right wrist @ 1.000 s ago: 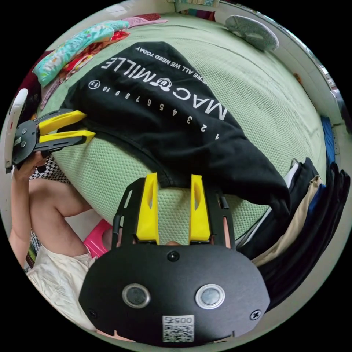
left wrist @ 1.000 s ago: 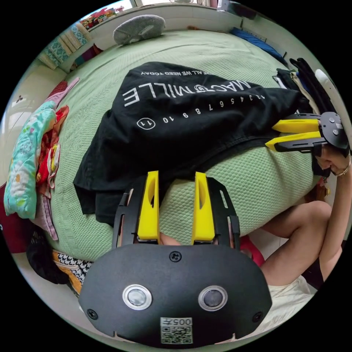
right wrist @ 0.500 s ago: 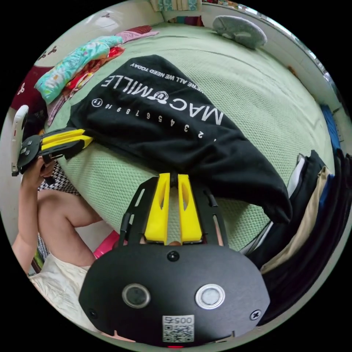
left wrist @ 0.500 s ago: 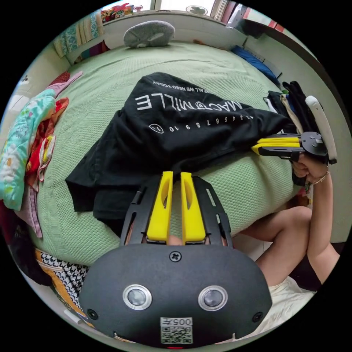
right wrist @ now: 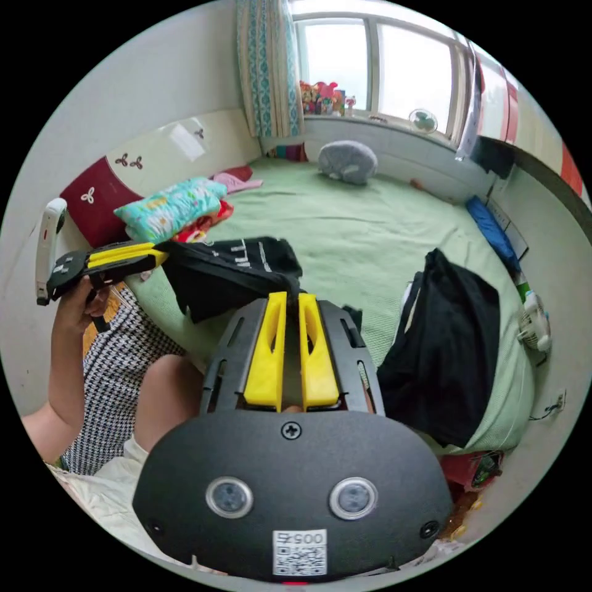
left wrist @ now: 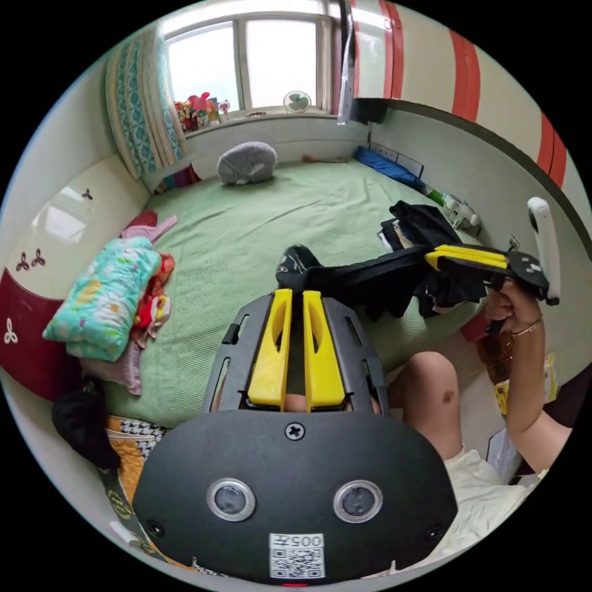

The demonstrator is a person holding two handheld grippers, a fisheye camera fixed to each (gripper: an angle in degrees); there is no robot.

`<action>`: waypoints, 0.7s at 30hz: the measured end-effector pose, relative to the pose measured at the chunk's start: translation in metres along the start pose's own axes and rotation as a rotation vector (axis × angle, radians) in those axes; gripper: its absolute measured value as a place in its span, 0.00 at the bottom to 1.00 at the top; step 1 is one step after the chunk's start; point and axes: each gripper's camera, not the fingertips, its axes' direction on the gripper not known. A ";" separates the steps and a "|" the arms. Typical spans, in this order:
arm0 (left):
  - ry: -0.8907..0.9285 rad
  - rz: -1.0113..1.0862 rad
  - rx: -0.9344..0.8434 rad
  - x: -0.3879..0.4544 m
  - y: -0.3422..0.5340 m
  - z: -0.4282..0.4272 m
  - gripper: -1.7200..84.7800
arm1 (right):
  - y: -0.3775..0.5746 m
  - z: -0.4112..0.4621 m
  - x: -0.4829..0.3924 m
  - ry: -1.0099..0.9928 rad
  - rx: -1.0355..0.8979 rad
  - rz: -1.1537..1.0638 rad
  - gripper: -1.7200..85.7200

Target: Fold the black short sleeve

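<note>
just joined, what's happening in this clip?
A person is folding laundry with two handheld grippers. The left gripper and the right gripper are each shut on an edge of the black short sleeve shirt, holding it stretched between them in the air above the green bed. A stack of dark folded clothes sits at the bed's edge.

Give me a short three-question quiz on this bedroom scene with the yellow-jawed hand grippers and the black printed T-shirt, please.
1. True or false: the black printed T-shirt lies flat on the green textured bedspread.
2. What does the left gripper grip? A) the grey round cushion; B) the T-shirt; C) nothing.
3. Fill in: a pile of dark folded clothes sits near the bed's ____.

Key
1. False: it hangs stretched between the left gripper and the right gripper, above the bedspread.
2. B.
3. Edge.
</note>
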 end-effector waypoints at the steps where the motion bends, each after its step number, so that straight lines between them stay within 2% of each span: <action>1: -0.012 0.016 0.008 0.002 -0.005 -0.014 0.07 | -0.007 -0.022 -0.002 0.019 0.016 -0.003 0.02; 5: -0.009 0.030 0.046 -0.005 -0.032 -0.050 0.07 | -0.038 -0.075 -0.007 0.128 0.046 -0.030 0.02; 9: 0.010 -0.003 0.040 -0.025 -0.069 -0.049 0.07 | -0.077 -0.082 0.006 0.150 0.038 0.004 0.02; 12: 0.023 -0.054 0.024 -0.047 -0.108 -0.021 0.08 | -0.119 -0.058 0.020 0.209 0.011 0.027 0.02; 15: 0.014 -0.127 0.083 -0.070 -0.140 0.017 0.09 | -0.165 -0.017 0.037 0.267 0.013 0.073 0.02; 19: 0.025 -0.196 -0.027 -0.094 -0.156 0.076 0.09 | -0.204 0.054 0.070 0.356 -0.050 0.163 0.05; 21: 0.047 -0.176 -0.073 -0.099 -0.146 0.101 0.09 | -0.198 0.074 0.079 0.310 -0.055 0.211 0.06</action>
